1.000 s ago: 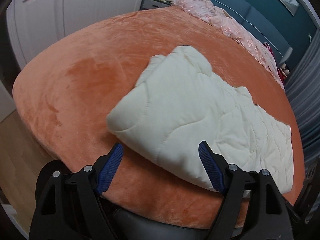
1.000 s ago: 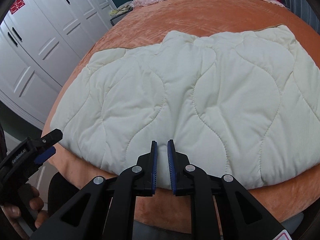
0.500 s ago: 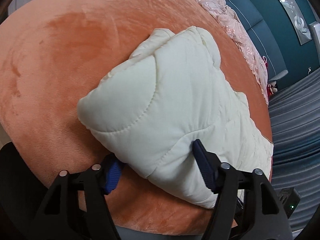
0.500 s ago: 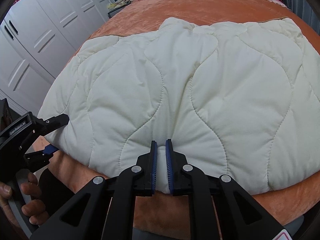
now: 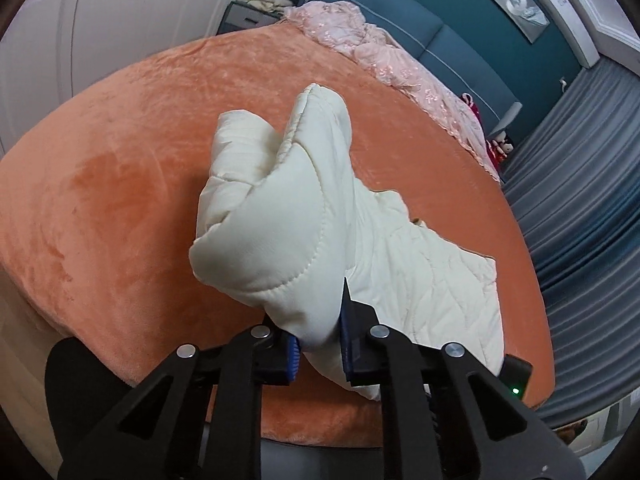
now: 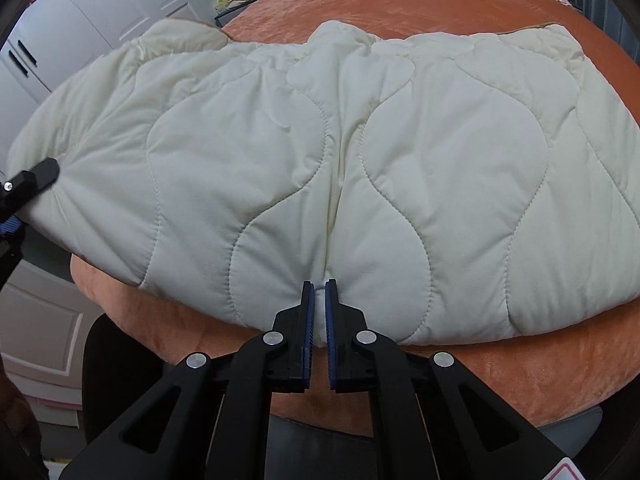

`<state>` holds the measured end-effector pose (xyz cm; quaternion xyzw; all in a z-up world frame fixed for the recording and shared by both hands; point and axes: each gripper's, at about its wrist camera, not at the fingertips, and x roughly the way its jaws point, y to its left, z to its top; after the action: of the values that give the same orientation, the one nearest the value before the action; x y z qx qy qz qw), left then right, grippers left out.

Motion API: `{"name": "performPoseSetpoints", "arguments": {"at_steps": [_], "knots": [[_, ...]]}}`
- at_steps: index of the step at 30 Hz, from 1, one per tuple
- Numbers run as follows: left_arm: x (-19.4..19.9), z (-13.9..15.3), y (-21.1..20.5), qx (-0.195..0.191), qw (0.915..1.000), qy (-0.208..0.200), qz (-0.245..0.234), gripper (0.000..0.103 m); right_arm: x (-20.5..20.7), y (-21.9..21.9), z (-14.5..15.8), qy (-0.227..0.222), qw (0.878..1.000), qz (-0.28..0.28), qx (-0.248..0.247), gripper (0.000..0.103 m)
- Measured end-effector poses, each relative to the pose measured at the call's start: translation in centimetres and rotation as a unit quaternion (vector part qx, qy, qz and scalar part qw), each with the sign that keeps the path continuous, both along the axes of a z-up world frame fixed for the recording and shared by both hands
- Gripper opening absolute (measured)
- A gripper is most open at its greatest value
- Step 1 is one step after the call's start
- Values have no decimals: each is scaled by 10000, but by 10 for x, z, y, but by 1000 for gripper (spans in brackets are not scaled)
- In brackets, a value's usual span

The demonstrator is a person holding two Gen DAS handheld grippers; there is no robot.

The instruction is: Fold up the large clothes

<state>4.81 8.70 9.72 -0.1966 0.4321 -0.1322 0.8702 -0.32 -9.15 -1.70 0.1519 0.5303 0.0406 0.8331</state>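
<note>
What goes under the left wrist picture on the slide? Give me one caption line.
Left gripper clamped on a bunched corner of the cream quilted coat, lifted above the orange bed.

bare orange bedspread [image 5: 120, 184] left of quilt [image 5: 288, 216], pink bedding [image 5: 384, 56] beyond

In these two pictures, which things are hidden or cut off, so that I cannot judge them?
- Left wrist view: the padded garment bulges over the left claw, hiding the pinched edge.
- Right wrist view: the garment's right end is cut by the frame; the right claw covers the seam.
- Bed under the garment: hidden.
</note>
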Motion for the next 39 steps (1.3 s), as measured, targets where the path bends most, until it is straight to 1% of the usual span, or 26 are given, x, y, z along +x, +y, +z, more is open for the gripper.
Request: {"name": "performPoseSetpoints", "arguments": {"at_steps": [3,6,8,9,11,12,14,16,19,21,23,24,26,28,30,31,32,33,34,35,37,39], "knots": [[-11,32,-16,242,9982,-443,-336,13,1,10,0,-29,9996,141,222,5],[-18,55,-43,575,9923,-836,-711,12,2,18,1,-112,9983,244,522,4],[-18,61,-62,573,9895,-947,-931,12,-2,14,6,-157,9981,211,564,5],[-18,63,-72,588,9876,-999,-1058,12,-6,7,10,-156,9975,184,671,5],[-19,65,-98,660,9828,-1081,-1345,13,-17,-14,18,-162,9962,47,850,5],[-18,65,-111,664,9807,-1080,-1486,13,-25,-26,23,-184,9964,-49,825,5],[-18,59,-139,674,9760,-1003,-1812,13,-43,-54,31,-216,9968,-253,731,10],[-20,48,-164,684,9714,-866,-2101,13,-62,-84,38,-215,9966,-514,607,12],[-21,24,-202,696,9651,-548,-2463,13,-86,-126,46,-202,9937,-949,554,12],[-21,1,-226,803,9597,-259,-2681,13,-98,-148,51,-230,9918,-1171,466,12],[-23,-23,-249,966,9539,44,-2840,13,-106,-169,54,-247,9899,-1372,250,13],[-24,-33,-256,1072,9523,124,-2853,13,-113,-177,57,-251,9887,-1468,169,13],[-28,-45,-266,1262,9500,194,-2850,14,-124,-193,62,-261,9852,-1682,182,13],[-32,-48,-268,1345,9498,237,-2816,15,-130,-204,66,-310,9823,-1829,263,14],[-35,-39,-263,1386,9511,149,-2758,18,-134,-208,75,-397,9810,-1877,281,15],[-40,-33,-261,1371,9514,67,-2757,23,-136,-204,78,-439,9810,-1868,288,15],[-44,-25,-254,1295,9527,-16,-2749,33,-137,-198,83,-497,9812,-1843,300,16],[-47,-16,-244,1171,9548,-71,-2732,40,-140,-198,87,-567,9815,-1801,315,16],[-50,-8,-234,1054,9577,-106,-2677,57,-140,-198,93,-644,9820,-1748,318,19],[-52,2,-224,902,9619,-172,-2575,65,-138,-203,96,-724,9823,-1694,329,27],[-56,20,-199,635,9680,-249,-2416,65,-131,-192,105,-931,9826,-1571,343,37],[-55,31,-178,556,9750,-317,-2130,65,-122,-183,116,-1104,9835,-1379,389,41]]}}
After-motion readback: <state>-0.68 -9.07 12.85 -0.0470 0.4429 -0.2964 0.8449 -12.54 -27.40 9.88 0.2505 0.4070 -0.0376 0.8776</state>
